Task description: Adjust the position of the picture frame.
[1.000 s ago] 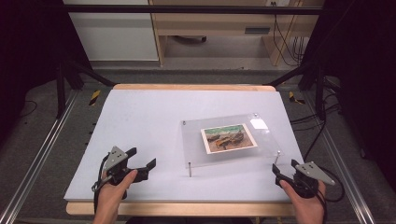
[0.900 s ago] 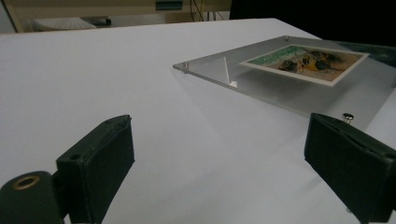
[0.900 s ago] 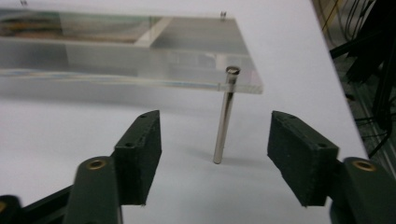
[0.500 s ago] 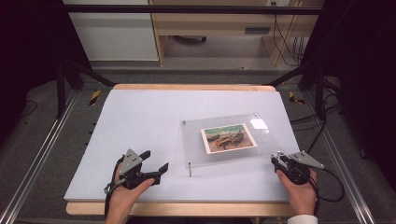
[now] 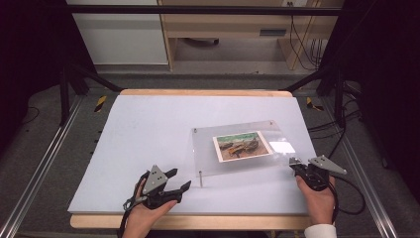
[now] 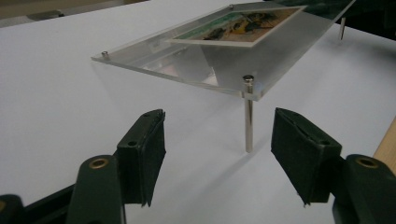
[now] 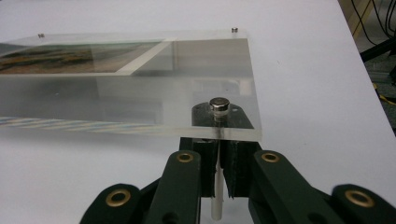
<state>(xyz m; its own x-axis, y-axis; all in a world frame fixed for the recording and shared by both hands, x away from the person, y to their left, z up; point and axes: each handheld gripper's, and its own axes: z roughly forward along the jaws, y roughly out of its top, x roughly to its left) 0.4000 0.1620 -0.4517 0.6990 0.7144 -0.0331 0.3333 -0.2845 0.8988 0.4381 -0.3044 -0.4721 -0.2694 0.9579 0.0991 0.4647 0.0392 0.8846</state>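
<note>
A clear acrylic photo frame (image 5: 205,151) stands tilted on thin metal legs on the white table, with a landscape photo (image 5: 242,145) sandwiched in it. My left gripper (image 5: 180,178) is open just left of the front-left leg (image 5: 200,178). In the left gripper view that leg (image 6: 249,116) stands ahead of the open left gripper (image 6: 222,149), nearer its right jaw and not touched. My right gripper (image 5: 295,166) is at the frame's front-right corner. In the right gripper view it (image 7: 218,161) sits under the plate (image 7: 140,107), shut on the front-right leg (image 7: 215,200) below its screw head (image 7: 218,103).
The white table board (image 5: 148,129) has a wooden front edge (image 5: 198,222). Aluminium rails (image 5: 34,173) run along both sides. A cabinet (image 5: 119,34) and cables (image 5: 302,34) lie on the floor beyond the far edge.
My left gripper has moved right, close to the front-left leg. My right gripper has moved forward to the frame's front-right corner and closed on that leg.
</note>
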